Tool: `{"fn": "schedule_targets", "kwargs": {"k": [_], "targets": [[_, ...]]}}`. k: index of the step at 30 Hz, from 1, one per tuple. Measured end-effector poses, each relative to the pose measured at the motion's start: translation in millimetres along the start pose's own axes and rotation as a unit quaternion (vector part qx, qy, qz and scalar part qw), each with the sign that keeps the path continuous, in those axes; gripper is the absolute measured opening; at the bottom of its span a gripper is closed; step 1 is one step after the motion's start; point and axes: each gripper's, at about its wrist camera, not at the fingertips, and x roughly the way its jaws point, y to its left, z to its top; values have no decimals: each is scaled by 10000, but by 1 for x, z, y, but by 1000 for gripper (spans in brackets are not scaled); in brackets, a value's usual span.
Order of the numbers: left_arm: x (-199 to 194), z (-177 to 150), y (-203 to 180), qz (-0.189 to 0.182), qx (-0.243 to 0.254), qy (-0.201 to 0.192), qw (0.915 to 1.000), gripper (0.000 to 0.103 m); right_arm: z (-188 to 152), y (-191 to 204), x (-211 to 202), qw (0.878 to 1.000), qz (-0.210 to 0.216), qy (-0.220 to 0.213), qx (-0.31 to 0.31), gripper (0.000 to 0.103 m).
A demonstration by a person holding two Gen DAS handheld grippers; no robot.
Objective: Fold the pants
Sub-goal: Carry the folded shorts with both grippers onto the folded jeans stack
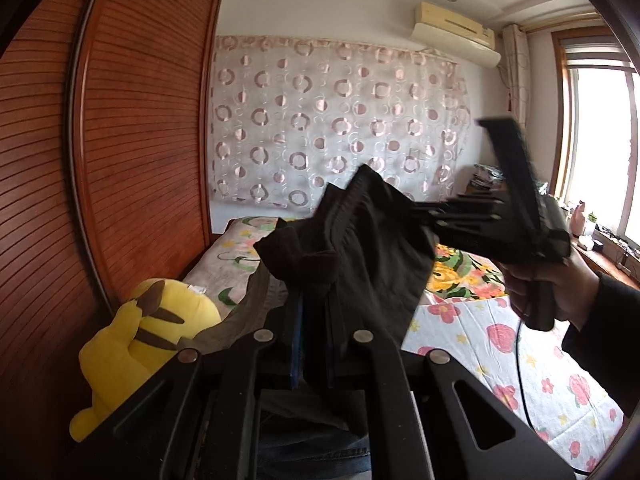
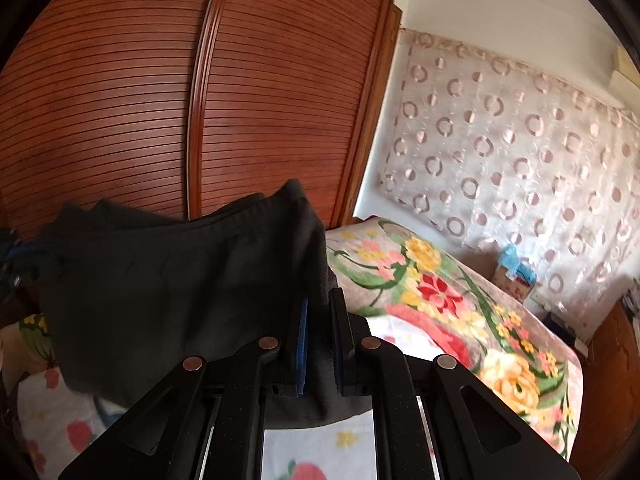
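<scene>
Black pants [image 1: 360, 248] hang in the air above the bed, stretched between my two grippers. My left gripper [image 1: 314, 300] is shut on one edge of the pants, which bunch over its fingers. My right gripper [image 2: 320, 312] is shut on the other edge of the pants [image 2: 180, 288]; the cloth runs between its blue pads. In the left wrist view the right gripper [image 1: 420, 210] is at the right, blurred, held by a hand, pinching the waistband end. The lower part of the pants is hidden behind the grippers.
A bed with a floral sheet [image 1: 520, 360] lies below, and a flowered blanket [image 2: 460, 312] lies on its far side. A yellow plush toy [image 1: 148, 340] sits by the wooden slatted wardrobe [image 1: 120, 140]. A patterned curtain [image 1: 340, 120] covers the far wall. A window [image 1: 600, 152] is at the right.
</scene>
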Motion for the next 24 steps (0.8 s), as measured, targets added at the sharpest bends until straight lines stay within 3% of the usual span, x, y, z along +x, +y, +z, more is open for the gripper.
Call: {"fn": "schedule_targets", "kwargs": {"k": [12, 15, 19, 21, 24], "targets": [[0, -22, 10, 338, -286, 263, 9987, 10, 14, 11, 44, 9996, 249, 104, 121, 10], [3, -26, 13, 394, -308, 332, 9982, 10, 11, 2, 42, 9993, 153, 96, 335, 24], [3, -27, 12, 466, -277, 445, 9975, 10, -1, -16, 33, 9972, 336, 70, 669, 25], [3, -26, 12, 474, -251, 469, 9975, 15, -13, -25, 32, 9954, 545, 126, 773, 25], [0, -25, 9, 519, -168, 451, 9975, 35, -24, -37, 44, 9940, 479, 385, 899, 25]]}}
